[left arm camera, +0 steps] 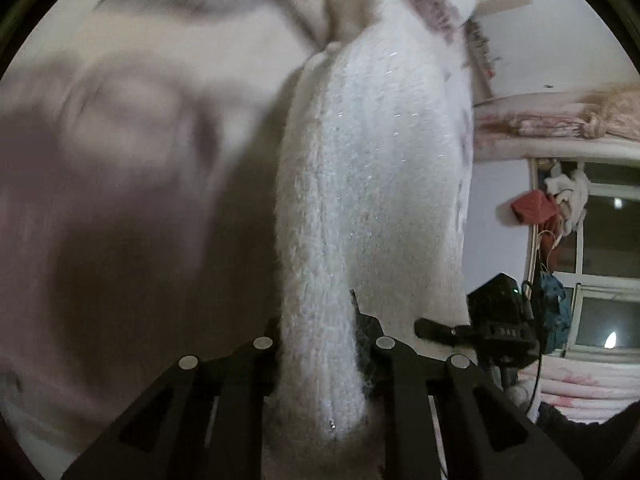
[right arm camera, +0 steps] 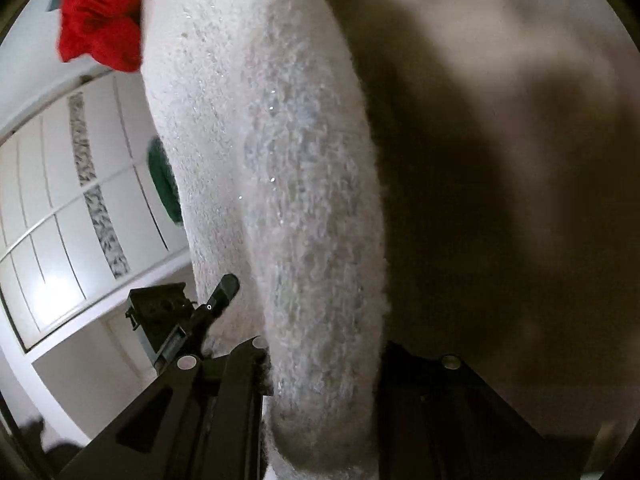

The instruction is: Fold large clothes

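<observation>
1. The fold looks barely begun, as I judge it. The white fuzzy knit garment (left arm camera: 372, 184) hangs in the air in a long bunched rope rather than lying flat on anything, and no neat fold shows in it.

2. The left claw (left arm camera: 320, 344) is clenched on one part of that knit; the cloth runs up from between its black fingers (left arm camera: 256, 364) toward the top of the left wrist view.

3. The right claw (right arm camera: 324, 356) is likewise clenched on the same knit garment (right arm camera: 280, 160), which fills the gap between its jaws and climbs away from it.

4. Each claw shows in the other's view, the right claw's body to the lower right of the cloth (left arm camera: 500, 320) and the left claw's to the lower left (right arm camera: 180, 316), so the two grips sit near each other.

5. What I judge is left: spreading the piece out, laying it on some surface, and making every fold.

6. Hard to make out: a broad pale mass of cloth (left arm camera: 120, 200) beside the knit is smeared by blur, so I cannot say whether it is part of the same garment or bedding.

7. The garment's outline, sleeves and hem are cut off or bunched, so I cannot name its type.

8. No surface for folding is plainly visible. A red cloth (right arm camera: 100, 12) sits at the upper edge of the right view, its support hidden.
</observation>
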